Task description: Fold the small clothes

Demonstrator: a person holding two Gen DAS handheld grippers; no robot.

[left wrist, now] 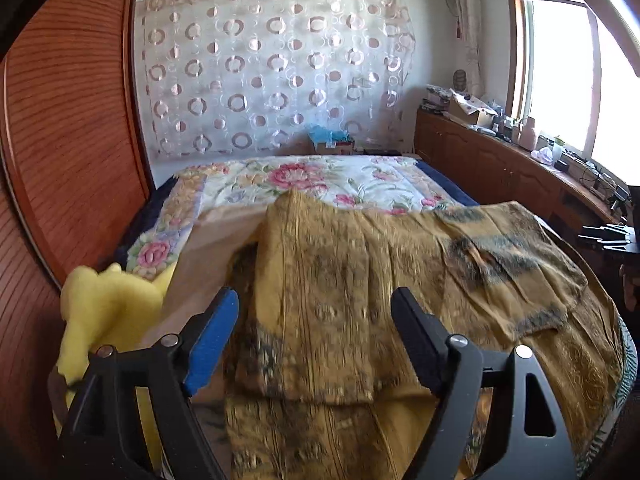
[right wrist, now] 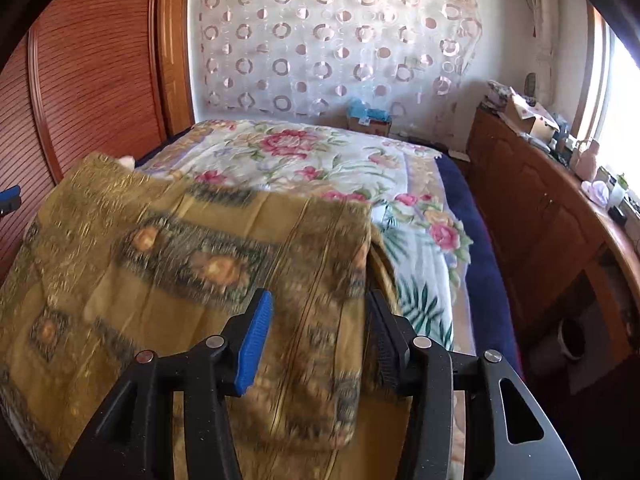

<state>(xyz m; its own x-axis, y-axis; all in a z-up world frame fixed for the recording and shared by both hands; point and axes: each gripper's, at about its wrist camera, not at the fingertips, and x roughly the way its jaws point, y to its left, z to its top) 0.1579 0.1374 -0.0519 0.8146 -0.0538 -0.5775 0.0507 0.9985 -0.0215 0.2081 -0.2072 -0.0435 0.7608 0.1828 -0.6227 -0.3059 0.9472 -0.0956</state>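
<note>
From the left wrist view, a mustard-gold garment (left wrist: 360, 280) with dark, smudgy printed bands lies spread over the near end of the bed (left wrist: 320, 180), on top of a floral quilt (left wrist: 280, 178); one layer is folded back over itself, leaving a loose flap toward the right and a raised peak at the far edge — the fabric close to the camera is blurred. The left gripper (left wrist: 316, 320) hangs low over the cloth with its jaws spread wide, the blue-padded finger on one side and the black finger on the other, nothing between them but the garment lying beneath. A yellow plush toy (left wrist: 104, 308) sits at the left, beside a wooden wardrobe (left wrist: 68, 120). From the right wrist view, the same garment (right wrist: 180, 264) drapes across the near left part of the bed (right wrist: 472, 216), its gold ground crossed by dark bands with orange medallions, and a folded edge runs down toward the camera. The right gripper (right wrist: 316, 320) points forward just above that edge, fingers parted, the fold lying between them — whether the pads touch the cloth cannot be told. A patterned sheer curtain (right wrist: 340, 40) covers the far wall.
</note>
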